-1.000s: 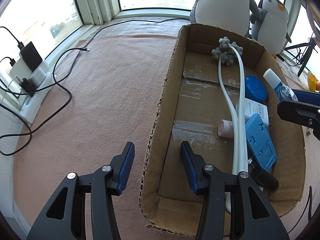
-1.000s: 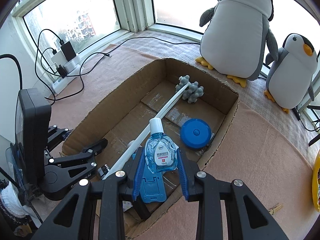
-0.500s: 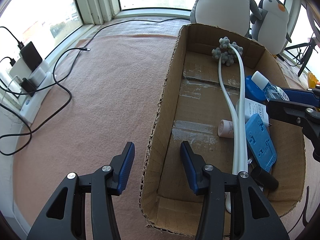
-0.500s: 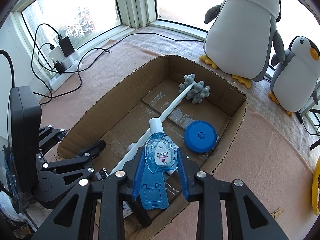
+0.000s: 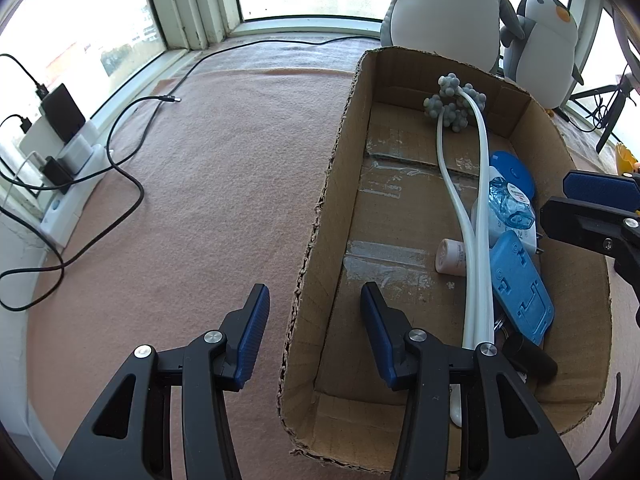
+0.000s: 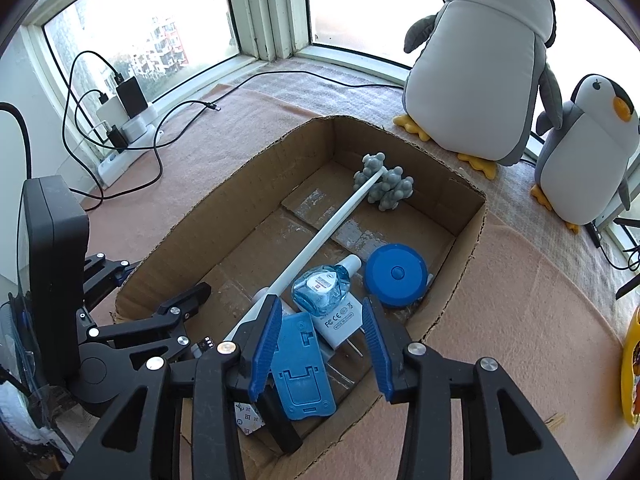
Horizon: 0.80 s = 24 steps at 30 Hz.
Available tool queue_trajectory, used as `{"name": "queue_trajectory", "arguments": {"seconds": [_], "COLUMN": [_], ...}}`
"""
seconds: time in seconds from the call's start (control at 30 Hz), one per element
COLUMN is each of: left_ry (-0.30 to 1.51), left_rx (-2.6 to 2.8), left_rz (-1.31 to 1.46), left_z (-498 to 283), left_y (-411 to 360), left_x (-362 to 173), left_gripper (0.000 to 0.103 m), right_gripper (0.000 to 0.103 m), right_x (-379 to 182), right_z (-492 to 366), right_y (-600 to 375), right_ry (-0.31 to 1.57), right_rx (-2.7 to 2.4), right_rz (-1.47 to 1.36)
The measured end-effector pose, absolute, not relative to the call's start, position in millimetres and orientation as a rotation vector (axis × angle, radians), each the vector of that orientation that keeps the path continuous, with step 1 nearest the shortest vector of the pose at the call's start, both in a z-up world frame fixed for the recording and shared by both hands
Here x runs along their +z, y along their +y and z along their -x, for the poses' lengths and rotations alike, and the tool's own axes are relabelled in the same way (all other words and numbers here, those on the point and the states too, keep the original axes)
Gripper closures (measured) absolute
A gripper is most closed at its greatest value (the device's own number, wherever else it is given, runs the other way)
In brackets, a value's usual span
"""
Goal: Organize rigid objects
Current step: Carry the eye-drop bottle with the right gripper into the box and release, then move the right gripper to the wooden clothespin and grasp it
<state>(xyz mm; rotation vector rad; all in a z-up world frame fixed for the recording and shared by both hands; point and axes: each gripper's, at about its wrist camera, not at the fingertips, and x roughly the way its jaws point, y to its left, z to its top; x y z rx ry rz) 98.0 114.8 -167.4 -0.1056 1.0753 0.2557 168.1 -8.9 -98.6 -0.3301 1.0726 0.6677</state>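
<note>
Lying on its side in the cardboard box (image 6: 468, 236), the small blue bottle (image 6: 322, 290) rests on a white adapter (image 6: 340, 322), with the round blue case (image 6: 396, 274) at its three o'clock. My right tool (image 6: 318, 344) gapes empty just above it. My left tool (image 5: 314, 334) stands spread too, straddling the box's left wall.

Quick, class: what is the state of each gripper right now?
Left gripper: open, holding nothing.
Right gripper: open, holding nothing; small clear blue plastic bottle lies in the brown cardboard box.
</note>
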Motion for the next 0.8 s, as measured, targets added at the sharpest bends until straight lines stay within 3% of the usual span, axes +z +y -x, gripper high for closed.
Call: {"name": "queue_trajectory", "arguments": {"seconds": [0.8], "left_ry": [1.073], "left_rx": [0.254], "left_rz": [0.11], "left_z": [-98.0], "left_y": [114.6], "left_x": [-167.3], "left_gripper": [0.056], "right_gripper": [0.065], "right_x": [-78.5], "right_z": [-173.3], "right_y": [-129.2], "right_ry": [1.09], "right_rx": [0.435], "right_rz": [0.107]}}
